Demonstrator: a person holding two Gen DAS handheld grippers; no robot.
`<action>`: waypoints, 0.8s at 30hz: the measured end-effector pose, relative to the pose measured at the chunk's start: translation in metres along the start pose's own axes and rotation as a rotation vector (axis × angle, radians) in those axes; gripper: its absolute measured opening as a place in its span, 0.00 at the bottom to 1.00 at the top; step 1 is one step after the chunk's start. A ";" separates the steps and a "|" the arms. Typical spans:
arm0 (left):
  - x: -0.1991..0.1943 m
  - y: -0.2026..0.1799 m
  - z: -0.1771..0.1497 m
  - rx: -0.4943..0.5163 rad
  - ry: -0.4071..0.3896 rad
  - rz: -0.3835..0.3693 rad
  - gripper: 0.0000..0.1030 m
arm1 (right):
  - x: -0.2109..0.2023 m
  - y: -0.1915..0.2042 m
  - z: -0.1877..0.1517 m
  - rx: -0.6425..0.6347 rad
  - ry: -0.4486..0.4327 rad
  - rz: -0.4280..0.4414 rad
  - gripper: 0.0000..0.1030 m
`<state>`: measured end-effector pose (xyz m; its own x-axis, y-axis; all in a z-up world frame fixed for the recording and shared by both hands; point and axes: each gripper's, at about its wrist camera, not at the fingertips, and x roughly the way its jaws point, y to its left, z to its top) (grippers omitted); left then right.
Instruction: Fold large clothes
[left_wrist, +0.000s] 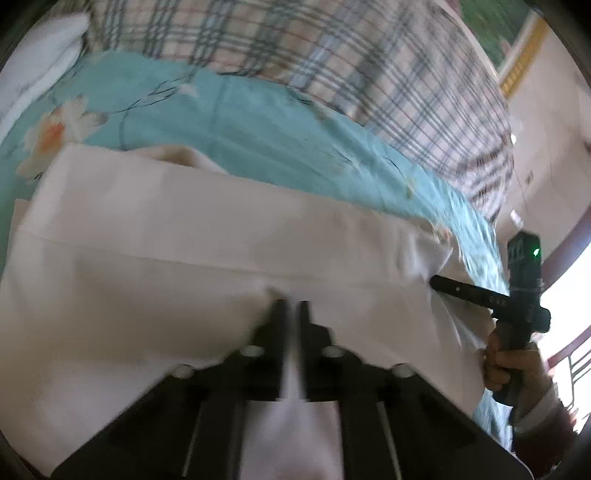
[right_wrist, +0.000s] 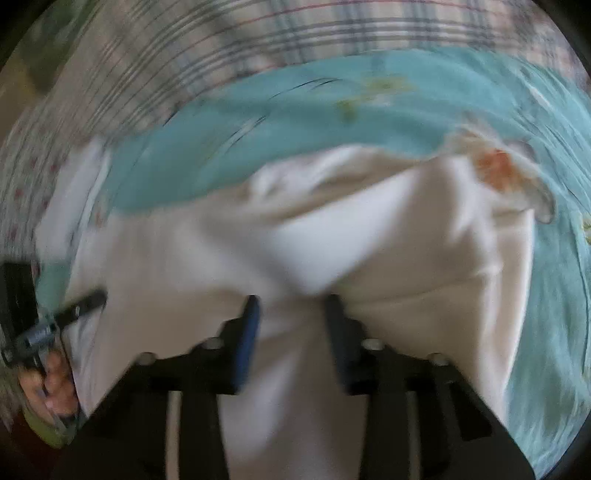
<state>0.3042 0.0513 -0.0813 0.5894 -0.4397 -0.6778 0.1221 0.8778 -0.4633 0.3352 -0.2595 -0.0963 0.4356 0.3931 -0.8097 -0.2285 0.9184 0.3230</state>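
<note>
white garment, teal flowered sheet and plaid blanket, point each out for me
white garment (left_wrist: 207, 236), left wrist view, flat folded middle
teal flowered sheet (left_wrist: 258, 125), left wrist view, bare stretch behind the garment
plaid blanket (left_wrist: 332, 48), left wrist view, checked surface at top

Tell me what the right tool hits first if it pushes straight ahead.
The right tool would run straight into the bunched white garment directly in front of its open fingers; cloth already lies between them. Beyond that is the teal floral sheet. Depth is unclear from blur.
</note>
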 end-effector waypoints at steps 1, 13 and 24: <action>-0.001 0.006 0.007 -0.021 -0.013 0.016 0.02 | -0.002 -0.011 0.005 0.047 -0.026 -0.012 0.29; -0.071 0.057 -0.027 -0.207 -0.118 0.134 0.49 | -0.061 -0.022 -0.031 0.209 -0.151 0.051 0.32; -0.117 0.014 -0.135 -0.334 -0.072 0.013 0.68 | -0.101 0.005 -0.127 0.244 -0.139 0.114 0.33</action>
<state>0.1290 0.0892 -0.0858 0.6457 -0.4033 -0.6484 -0.1477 0.7671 -0.6243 0.1791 -0.3005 -0.0754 0.5379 0.4811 -0.6922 -0.0742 0.8450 0.5296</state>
